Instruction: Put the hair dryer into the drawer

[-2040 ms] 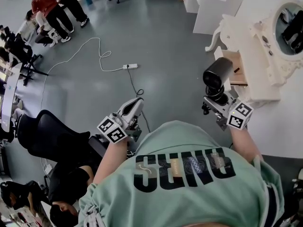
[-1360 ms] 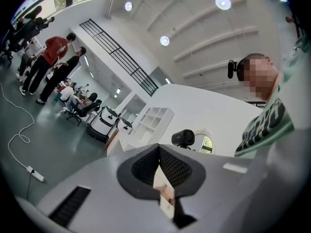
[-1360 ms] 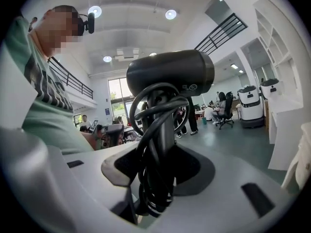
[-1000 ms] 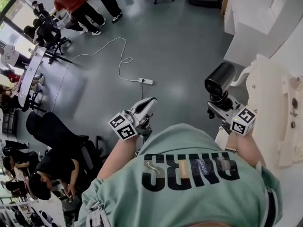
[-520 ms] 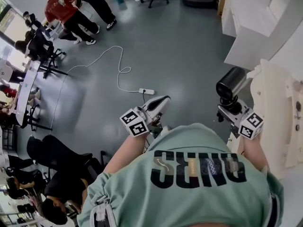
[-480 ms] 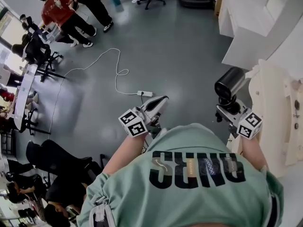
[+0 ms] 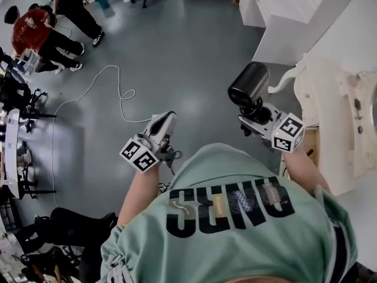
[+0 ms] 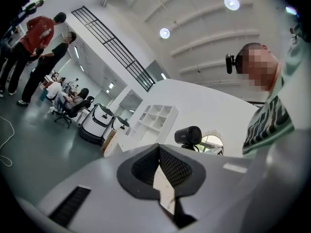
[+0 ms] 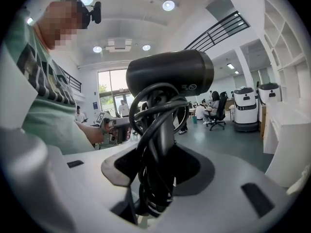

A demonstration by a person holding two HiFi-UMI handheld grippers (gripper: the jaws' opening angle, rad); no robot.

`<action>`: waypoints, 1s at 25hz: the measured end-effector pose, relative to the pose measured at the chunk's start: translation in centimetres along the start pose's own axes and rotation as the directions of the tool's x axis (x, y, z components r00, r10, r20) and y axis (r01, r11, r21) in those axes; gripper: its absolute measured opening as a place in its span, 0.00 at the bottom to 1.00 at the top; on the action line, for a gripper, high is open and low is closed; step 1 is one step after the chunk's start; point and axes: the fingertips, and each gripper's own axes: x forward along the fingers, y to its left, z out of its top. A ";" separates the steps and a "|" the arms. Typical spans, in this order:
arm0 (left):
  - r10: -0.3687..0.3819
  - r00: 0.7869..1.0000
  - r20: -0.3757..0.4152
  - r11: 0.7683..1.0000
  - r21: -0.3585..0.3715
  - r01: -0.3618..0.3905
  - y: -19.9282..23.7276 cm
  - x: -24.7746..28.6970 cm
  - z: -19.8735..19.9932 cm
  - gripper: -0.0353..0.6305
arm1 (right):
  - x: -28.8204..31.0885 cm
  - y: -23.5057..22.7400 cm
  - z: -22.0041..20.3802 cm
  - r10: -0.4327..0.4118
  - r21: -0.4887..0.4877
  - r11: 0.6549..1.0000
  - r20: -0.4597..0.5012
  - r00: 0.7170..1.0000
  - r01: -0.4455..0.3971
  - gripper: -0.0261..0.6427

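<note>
The black hair dryer (image 7: 247, 84) stands upright in my right gripper (image 7: 254, 115), which is shut on its handle. In the right gripper view the dryer (image 9: 170, 74) fills the middle, its cord wound round the handle between the jaws of the right gripper (image 9: 158, 171). My left gripper (image 7: 166, 122) hangs over the grey floor to the left, shut and holding nothing; its pads meet in the left gripper view (image 8: 159, 152), where the dryer (image 8: 188, 135) shows far off. The white dressing table (image 7: 330, 93) stands at the right, with a tan wooden part (image 7: 310, 148), seemingly its drawer, beside my right arm.
White cabinets (image 7: 283, 10) stand at the top right. A white cable (image 7: 118, 93) loops across the floor. People (image 7: 41, 34) and office chairs (image 7: 20, 93) are at the upper left, and a black chair (image 7: 70, 229) is at the lower left.
Both grippers have shifted left in the head view as the view swung. The dryer stays gripped in the right one, and the left one stays shut.
</note>
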 end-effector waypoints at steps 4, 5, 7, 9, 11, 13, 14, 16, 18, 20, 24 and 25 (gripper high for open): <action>0.007 1.000 -0.027 1.000 -0.008 -0.008 -0.2 2.2 -1.2 0.06 | -0.2 -1.8 -0.5 0.010 0.007 1.000 -0.013 1.000 -0.010 0.30; -0.003 0.999 -0.048 1.000 -0.010 0.003 -0.3 3.5 -1.7 0.06 | -0.7 -2.7 -0.5 -0.002 0.013 1.000 -0.009 1.000 0.002 0.30; -0.037 0.995 -0.092 0.999 -0.021 0.036 -0.5 6.1 -2.4 0.06 | -1.6 -4.4 -0.4 -0.042 0.026 0.999 -0.003 0.999 0.042 0.30; -0.082 0.988 -0.132 0.996 -0.034 0.078 -1.0 8.6 -2.9 0.06 | -2.9 -5.7 -0.1 -0.089 0.031 0.995 -0.001 0.996 0.089 0.30; -0.131 0.977 -0.169 0.991 -0.046 0.125 -2.0 11.8 -4.0 0.06 | -5.2 -7.5 -0.4 -0.144 0.032 0.989 -0.007 0.989 0.145 0.30; -0.189 0.960 -0.207 0.982 -0.063 0.180 -3.7 15.7 -6.3 0.06 | -8.9 -9.8 -1.8 -0.213 0.040 0.976 -0.022 0.977 0.214 0.30; -0.220 0.948 -0.230 0.975 -0.073 0.209 -4.8 17.7 -7.8 0.06 | -11.0 -10.9 -2.8 -0.252 0.050 0.966 -0.030 0.967 0.253 0.30; -0.283 0.918 -0.279 0.959 -0.094 0.267 -7.1 21.8 -11.3 0.06 | -15.9 -13.0 -5.7 -0.334 0.082 0.938 -0.047 0.942 0.337 0.30; -0.348 0.879 -0.327 0.938 -0.121 0.326 -10.0 25.9 -15.4 0.06 | -21.5 -14.8 -9.2 -0.416 0.128 0.898 -0.072 0.907 0.422 0.30; -0.409 0.833 -0.372 0.912 -0.153 0.379 -13.3 29.8 -19.5 0.06 | -27.0 -16.3 -12.8 -0.488 0.176 0.849 -0.104 0.867 0.499 0.30; -0.509 0.753 -0.416 0.860 -0.229 0.455 -18.6 35.2 -24.7 0.06 | -34.8 -17.6 -17.9 -0.579 0.235 0.756 -0.194 0.792 0.611 0.30; -0.529 0.737 -0.422 0.849 -0.247 0.468 -19.6 36.1 -25.6 0.06 | -35.9 -17.7 -19.1 -0.590 0.243 0.737 -0.223 0.776 0.630 0.30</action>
